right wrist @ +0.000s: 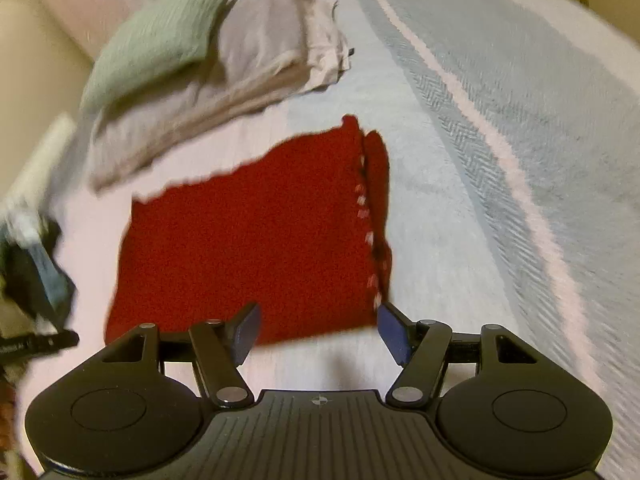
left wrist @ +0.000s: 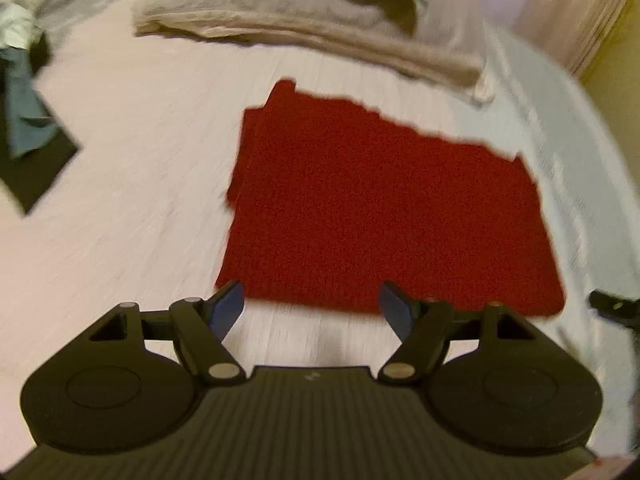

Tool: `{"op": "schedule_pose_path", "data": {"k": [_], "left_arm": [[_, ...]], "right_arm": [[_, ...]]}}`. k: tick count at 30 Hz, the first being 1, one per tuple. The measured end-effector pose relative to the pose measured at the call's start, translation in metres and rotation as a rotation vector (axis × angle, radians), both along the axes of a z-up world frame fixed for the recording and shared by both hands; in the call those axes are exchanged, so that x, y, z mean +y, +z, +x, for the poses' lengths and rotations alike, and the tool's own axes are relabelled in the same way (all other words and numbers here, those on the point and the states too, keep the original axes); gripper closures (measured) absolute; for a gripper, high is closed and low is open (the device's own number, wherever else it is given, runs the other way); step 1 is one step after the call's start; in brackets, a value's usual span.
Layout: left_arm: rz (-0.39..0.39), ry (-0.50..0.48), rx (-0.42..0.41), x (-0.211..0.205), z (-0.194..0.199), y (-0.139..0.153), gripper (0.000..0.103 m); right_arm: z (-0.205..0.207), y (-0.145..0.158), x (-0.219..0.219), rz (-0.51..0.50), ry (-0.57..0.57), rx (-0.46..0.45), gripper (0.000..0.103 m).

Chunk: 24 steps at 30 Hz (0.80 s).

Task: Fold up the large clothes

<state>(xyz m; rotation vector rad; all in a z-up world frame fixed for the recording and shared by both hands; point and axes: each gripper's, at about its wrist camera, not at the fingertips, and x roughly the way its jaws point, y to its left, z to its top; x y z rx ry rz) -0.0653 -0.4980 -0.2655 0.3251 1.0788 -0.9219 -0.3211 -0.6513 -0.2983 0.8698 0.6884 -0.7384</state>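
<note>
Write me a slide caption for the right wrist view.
Open right gripper poised above a folded red garment on the bed, with folded beige and green items beyond.

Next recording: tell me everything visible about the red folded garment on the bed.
The red folded knit garment lies flat on the pale bedspread as a rough rectangle with a jagged far edge. Its fabric looks thick and fuzzy. In the right wrist view a seam with small pale stitches or gaps runs along its right side, with a narrow red strip beyond it. Nothing rests on it. Both grippers stand open at its near edge without gripping it. Blur hides finer detail.
</note>
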Motion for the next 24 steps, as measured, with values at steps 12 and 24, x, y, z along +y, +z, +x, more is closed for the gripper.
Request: {"op": "schedule_pose_path", "data": {"k": [12,24], "left_arm": [[-0.083,-0.088,0.085,-0.096,0.112,-0.085,0.036],[-0.063,-0.119,0.17,-0.105,0.133,-0.124,0.035]], "right_arm": [[0.004,-0.12,-0.124,0.225,-0.159,-0.219,0.04],[0.012,-0.151,-0.15,0.346,-0.068,-0.383,0.066]]}}
